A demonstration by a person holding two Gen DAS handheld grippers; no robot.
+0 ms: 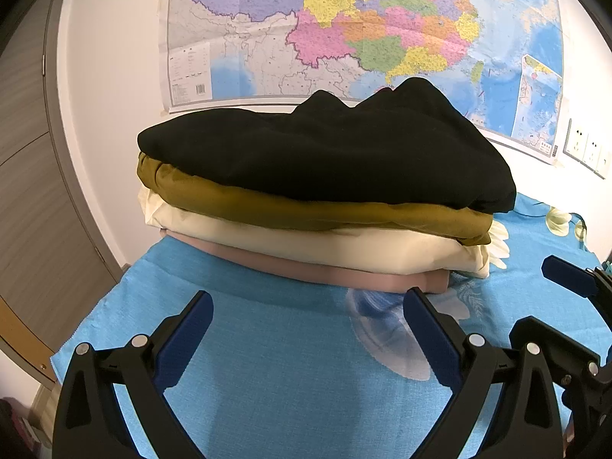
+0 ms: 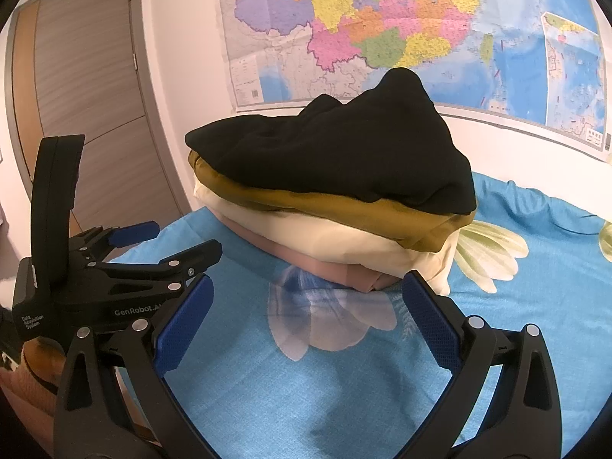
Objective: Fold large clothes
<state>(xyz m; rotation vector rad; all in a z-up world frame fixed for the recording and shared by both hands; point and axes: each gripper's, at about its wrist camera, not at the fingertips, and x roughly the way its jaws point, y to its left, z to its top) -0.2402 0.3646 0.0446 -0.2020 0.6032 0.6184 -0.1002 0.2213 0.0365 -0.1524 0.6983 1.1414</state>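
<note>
Facing a stack of four folded garments at frame centre in both wrist views, both grippers hang empty. Left gripper: jaws wide, nothing between them. Right gripper: jaws wide likewise, holding nothing.

Stack, top to bottom:
- black folded garment — lumpy, with two peaks along its far edge, the least flat of the four;
- mustard-brown folded garment;
- cream folded garment;
- dusty-pink folded garment at the base.

The stack rests on a bright blue cloth with a pale flower print; whether a bed or a tabletop lies under it cannot be told. Each gripper is near the stack's front edge but apart from it. A coloured wall map fills the upper frame, a grey wood-grain door stands upper left in the right view, and white wall sockets show at the right edge in the left view.

Judgement: folding appears largely complete — no unfolded garment is visible. What may remain is squaring the black top piece, should that be wanted.
</note>
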